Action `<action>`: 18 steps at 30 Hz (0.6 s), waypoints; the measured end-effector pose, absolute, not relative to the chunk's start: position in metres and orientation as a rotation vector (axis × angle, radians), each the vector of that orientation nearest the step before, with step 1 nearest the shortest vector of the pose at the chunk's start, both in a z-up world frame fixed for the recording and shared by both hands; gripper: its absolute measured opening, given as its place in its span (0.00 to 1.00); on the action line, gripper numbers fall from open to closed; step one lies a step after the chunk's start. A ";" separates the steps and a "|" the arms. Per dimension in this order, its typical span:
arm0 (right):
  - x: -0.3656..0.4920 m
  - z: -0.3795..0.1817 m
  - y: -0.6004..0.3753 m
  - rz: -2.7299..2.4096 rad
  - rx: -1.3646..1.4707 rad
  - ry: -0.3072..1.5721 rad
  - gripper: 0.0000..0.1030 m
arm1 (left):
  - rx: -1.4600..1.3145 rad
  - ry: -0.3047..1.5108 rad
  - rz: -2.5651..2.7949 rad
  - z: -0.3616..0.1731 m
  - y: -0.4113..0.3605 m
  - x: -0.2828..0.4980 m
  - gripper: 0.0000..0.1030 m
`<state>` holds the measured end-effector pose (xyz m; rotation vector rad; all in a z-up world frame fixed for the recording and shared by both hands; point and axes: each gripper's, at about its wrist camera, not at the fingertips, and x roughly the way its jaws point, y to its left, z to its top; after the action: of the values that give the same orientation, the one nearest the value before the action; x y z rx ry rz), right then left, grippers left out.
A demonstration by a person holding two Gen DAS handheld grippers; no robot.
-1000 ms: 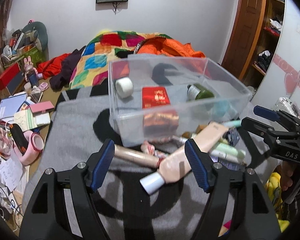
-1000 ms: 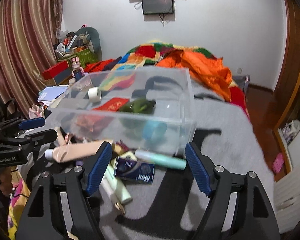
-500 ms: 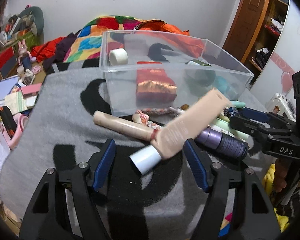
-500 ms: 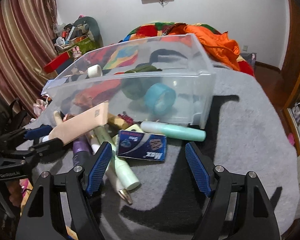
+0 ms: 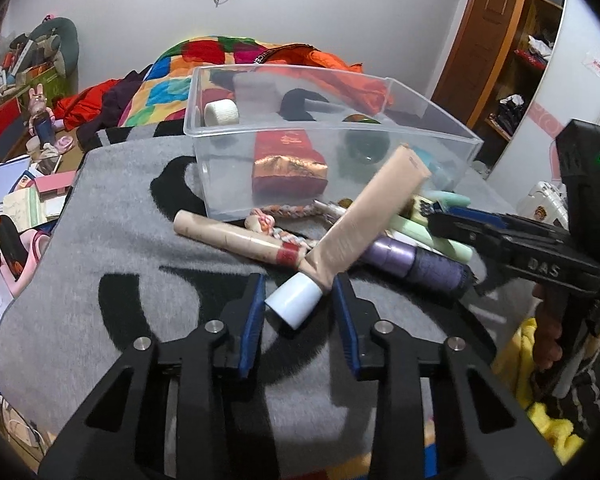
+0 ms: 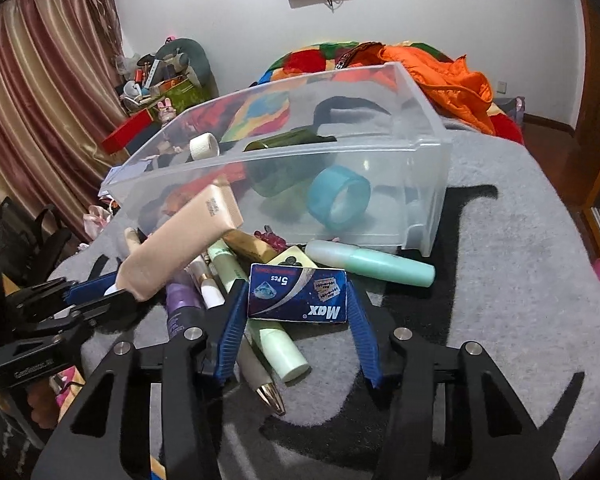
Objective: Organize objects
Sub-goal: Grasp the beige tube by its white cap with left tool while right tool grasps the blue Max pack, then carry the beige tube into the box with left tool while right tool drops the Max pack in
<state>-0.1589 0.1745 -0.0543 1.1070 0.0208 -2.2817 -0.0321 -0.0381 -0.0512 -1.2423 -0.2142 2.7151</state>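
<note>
A beige cosmetic tube (image 5: 364, 224) with a white cap (image 5: 296, 305) lies tilted on the pile before the clear plastic bin (image 5: 428, 136). My left gripper (image 5: 299, 304) has its jaws closed in around the tube's cap end; it looks shut on it. The tube also shows in the right wrist view (image 6: 180, 244). My right gripper (image 6: 296, 312) has its jaws close on either side of a blue "Max" blade box (image 6: 298, 293), with small gaps showing. The bin (image 6: 424, 184) holds a white roll, a red packet, a green bottle and a blue tape ring (image 6: 338, 196).
A purple bottle (image 5: 416, 262), mint-green tubes (image 6: 374, 265), a beige stick (image 5: 236, 237) and a braided cord lie on the grey-black blanket (image 5: 112, 264). Clutter lies on the left floor, a bed behind the bin, and a wooden door on the right.
Both grippers moved down and forward to the pile and narrowed. The left closed around the beige tube's cap end; the right closed in around the blue box.
</note>
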 end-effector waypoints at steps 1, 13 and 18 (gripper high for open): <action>-0.159 -0.054 0.175 -2.286 1.105 0.023 0.44 | -1.243 -0.215 2.705 -0.051 -0.037 -0.029 0.32; -0.154 -0.048 0.184 -2.319 1.087 0.012 0.44 | -1.258 -0.155 2.645 -0.047 -0.027 -0.001 0.23; -0.152 -0.048 0.186 -2.316 1.085 0.016 0.44 | -1.237 -0.116 2.658 -0.042 -0.026 -0.010 0.38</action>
<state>-0.1521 0.1858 -0.0480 1.0850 0.0161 -2.3163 -0.0096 -0.0265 -0.0419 -1.2368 -0.1163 2.6577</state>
